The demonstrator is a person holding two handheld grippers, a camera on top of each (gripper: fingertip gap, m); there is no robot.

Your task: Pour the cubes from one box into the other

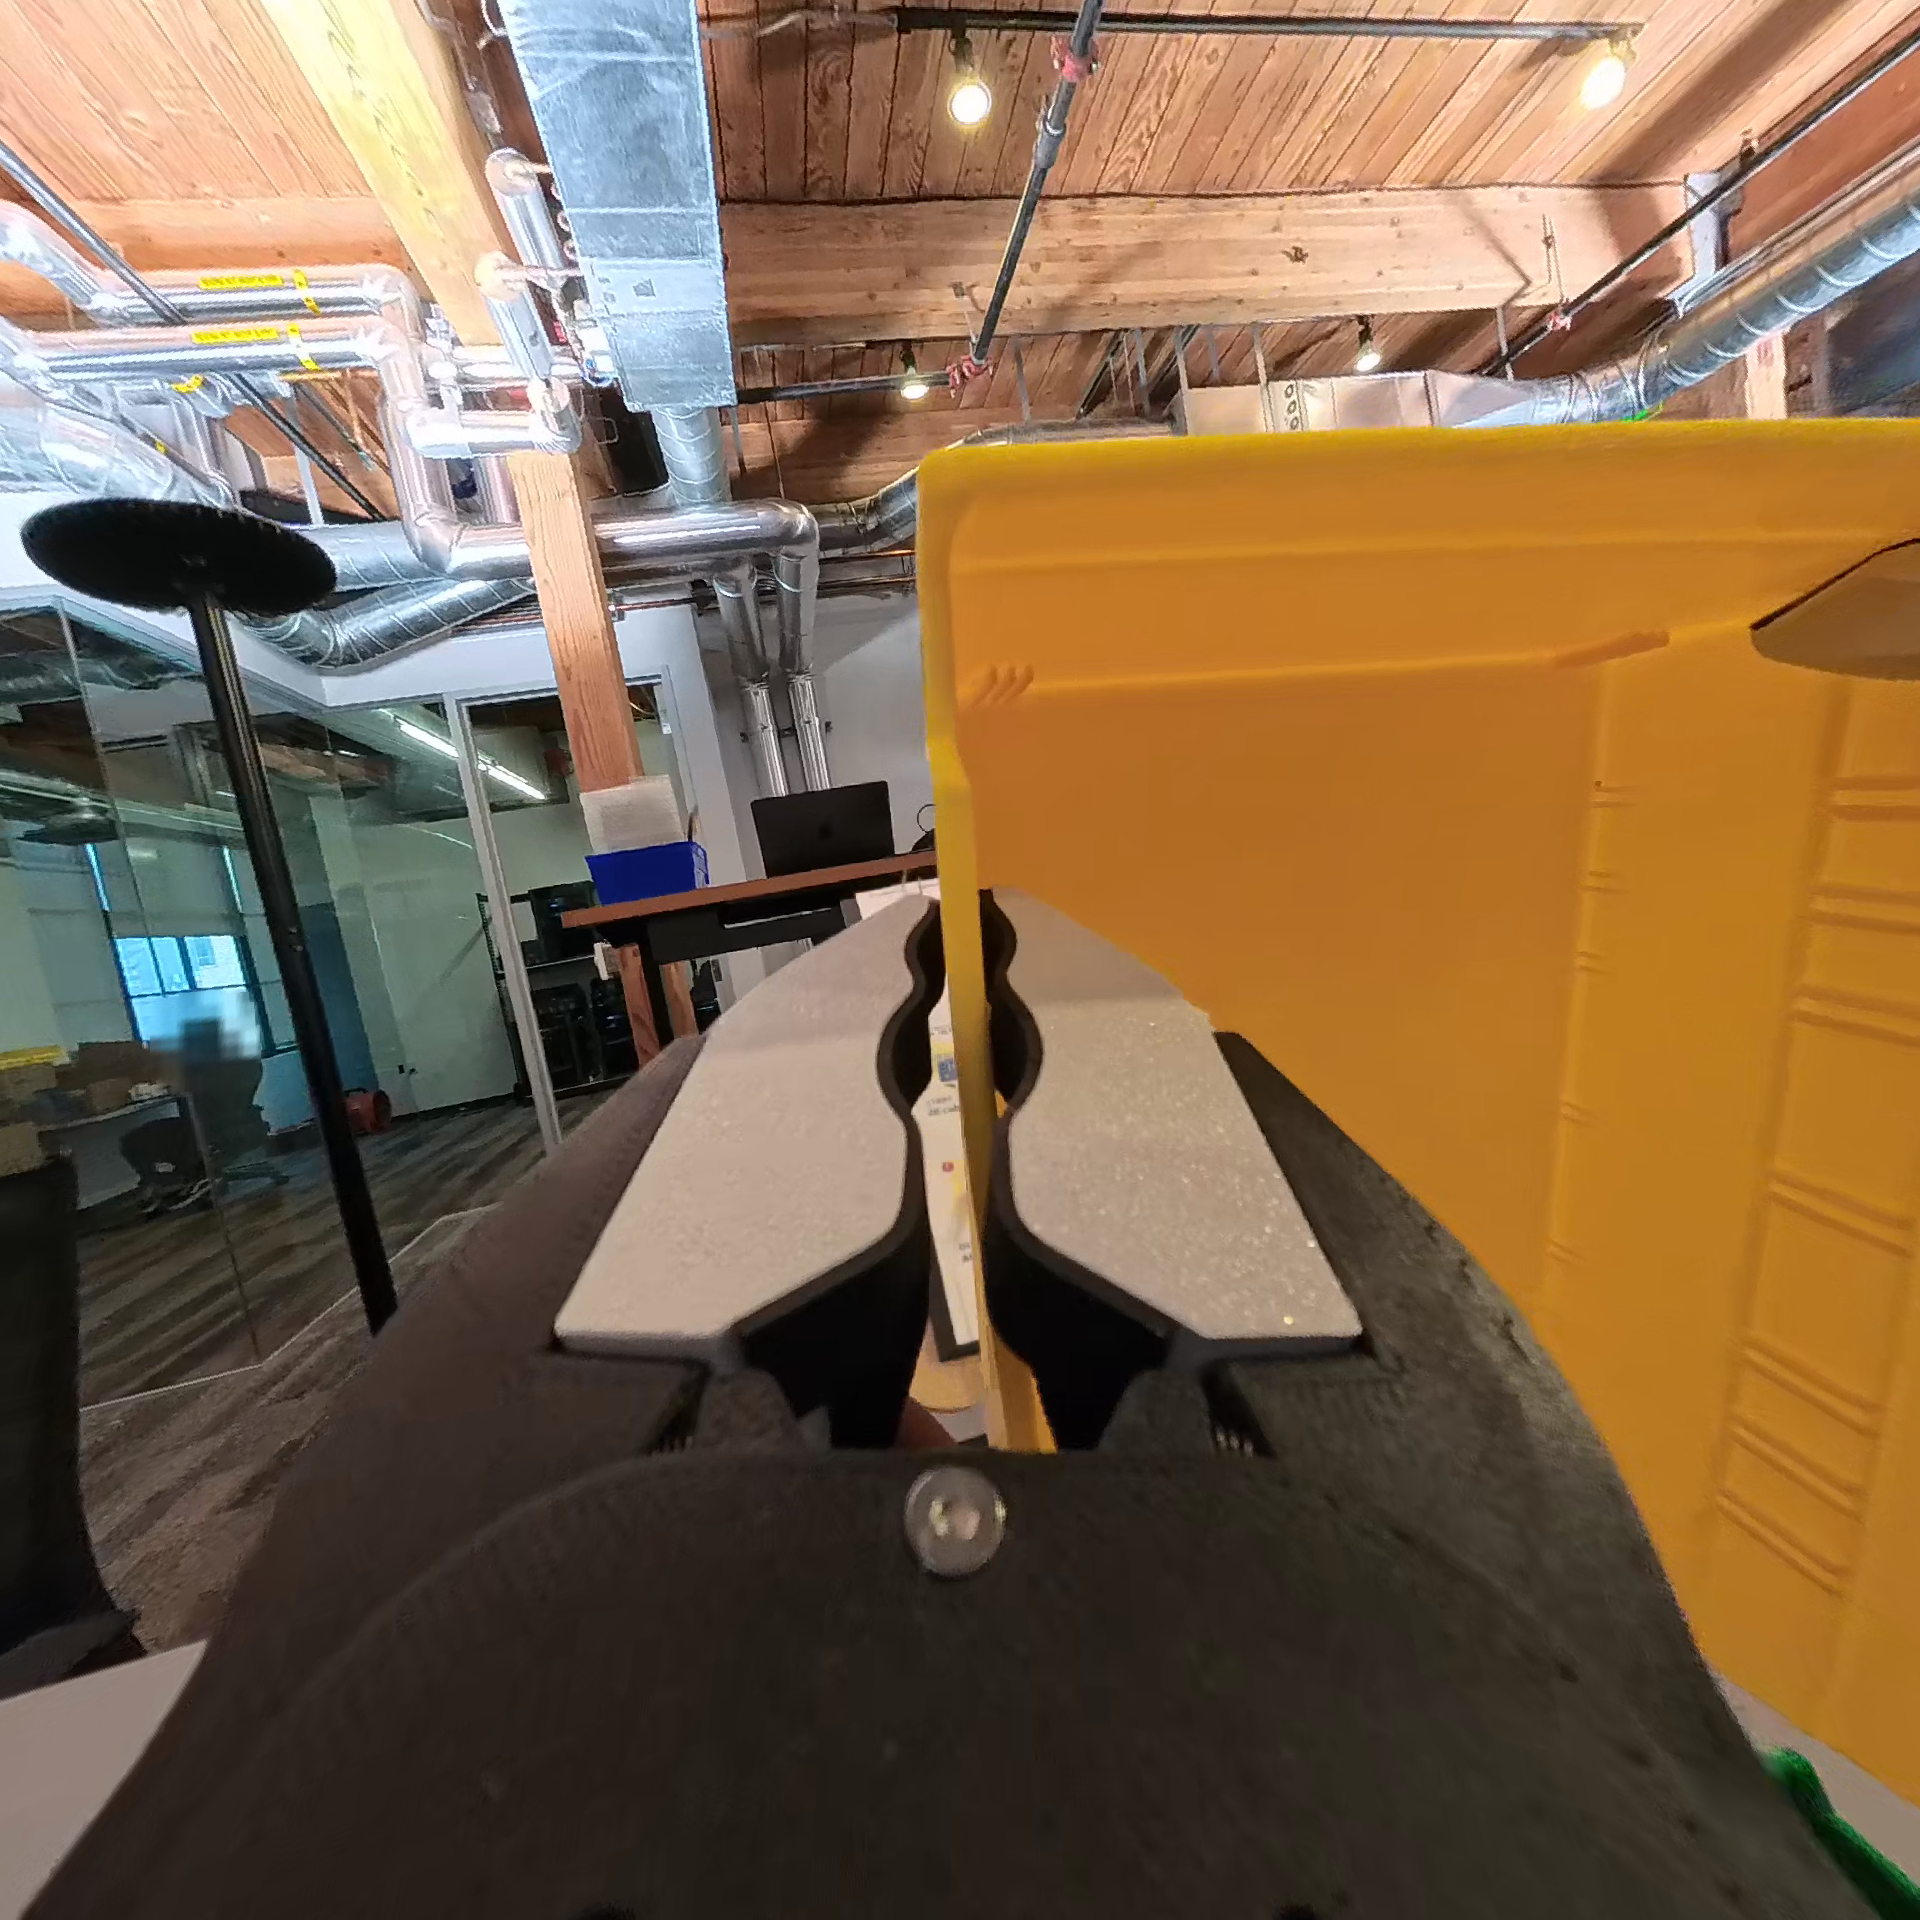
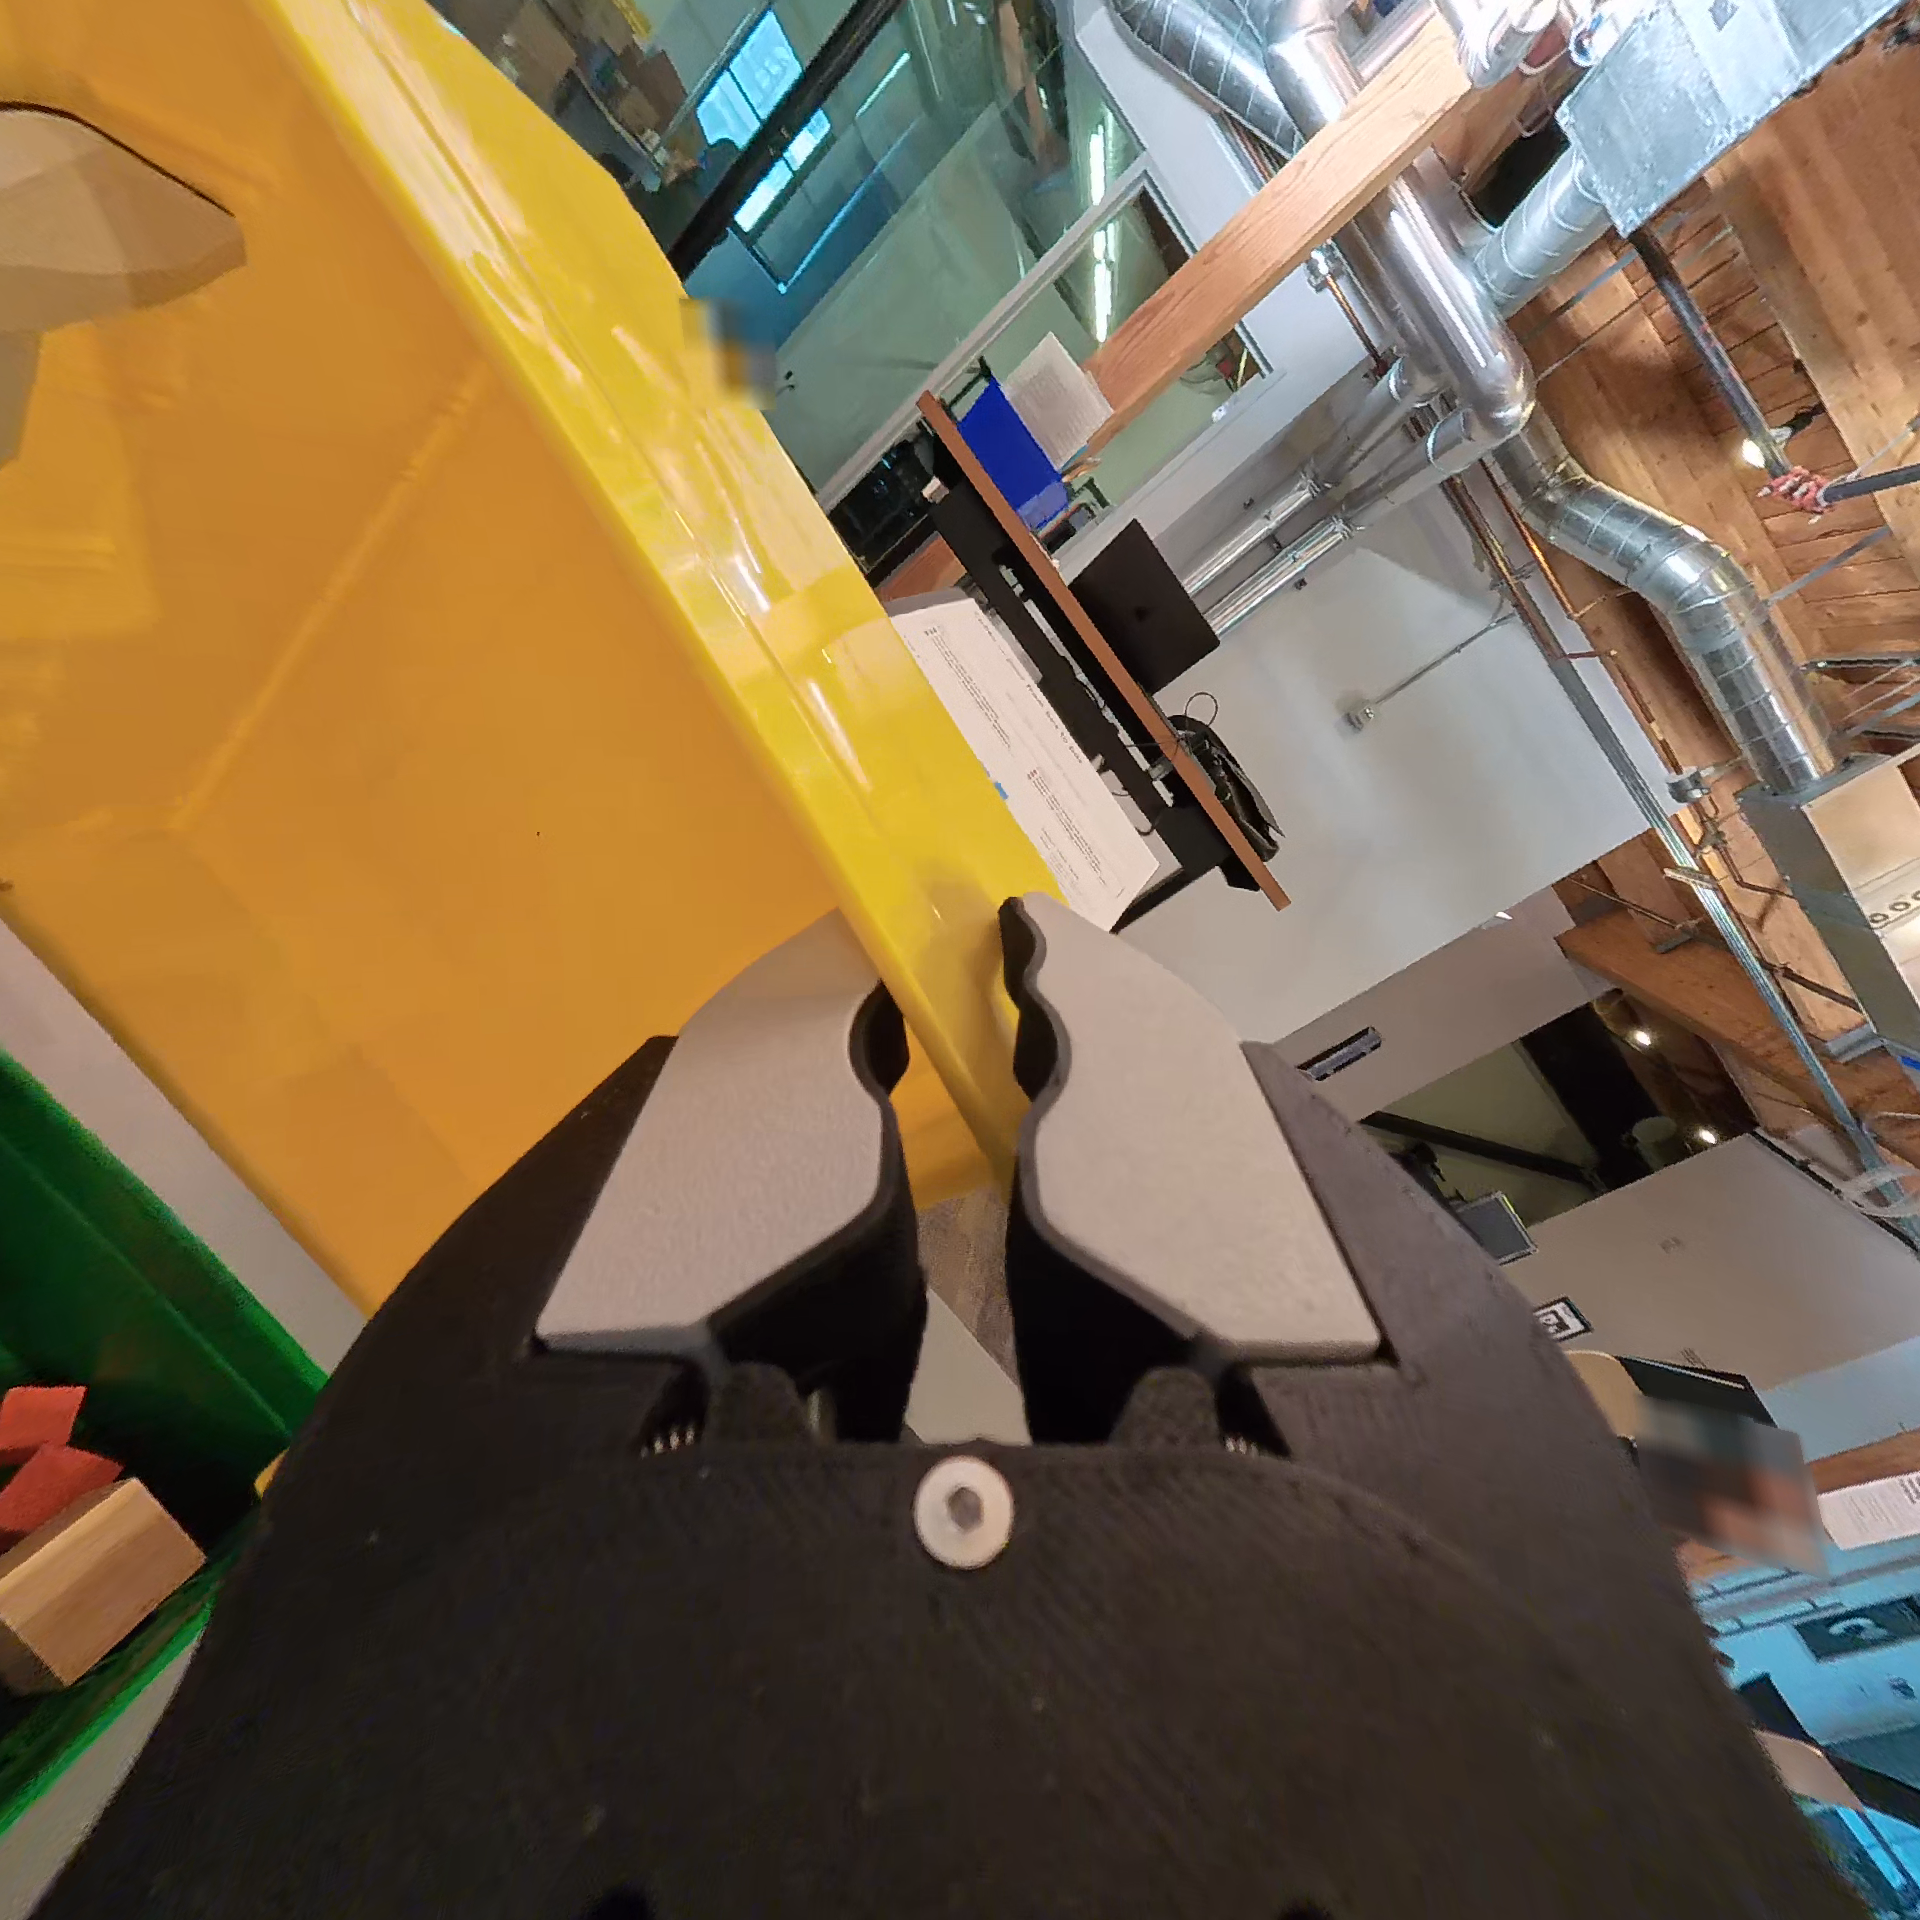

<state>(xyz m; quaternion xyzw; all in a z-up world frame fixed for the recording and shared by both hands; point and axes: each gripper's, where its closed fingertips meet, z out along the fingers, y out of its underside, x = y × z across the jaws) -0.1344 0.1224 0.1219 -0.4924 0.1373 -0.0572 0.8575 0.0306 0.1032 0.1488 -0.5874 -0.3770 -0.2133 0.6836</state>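
1. The left gripper [image 1: 961,935] was closed on the thin side wall of a yellow box [image 1: 1351,831]; one grey finger [image 1: 769,1143] lay outside the wall and the other inside; the wall ran edge-on between them.
2. The yellow box was lifted and tipped steeply; in the left wrist view its inner floor and ribbed end wall faced the camera, filling the right half of the picture against a wooden ceiling [image 1: 1143,260] with silver ducts [image 1: 623,187].
3. The right gripper [image 2: 951,966] pinched the opposite rim of the same yellow box [image 2: 364,623]; its jaws stood nearly together, with the glossy yellow edge passing between the fingers [image 2: 1164,1164].
4. A pale wooden cube [image 2: 94,239] showed at the upper left of the right wrist view, resting against the inside of the yellow box; a corner of a pale cube also showed at the right edge of the left wrist view.
5. A green box [image 2: 125,1299] sat below the yellow box at the lower left of the right wrist view; inside it lay a red cube [image 2: 42,1455] and a light wooden cube [image 2: 83,1590], touching each other.
6. A brown desk [image 1: 748,904] with a dark laptop [image 1: 821,826] and a blue bin [image 1: 644,868] stood far behind; a black floor lamp [image 1: 177,551] rose at the left.
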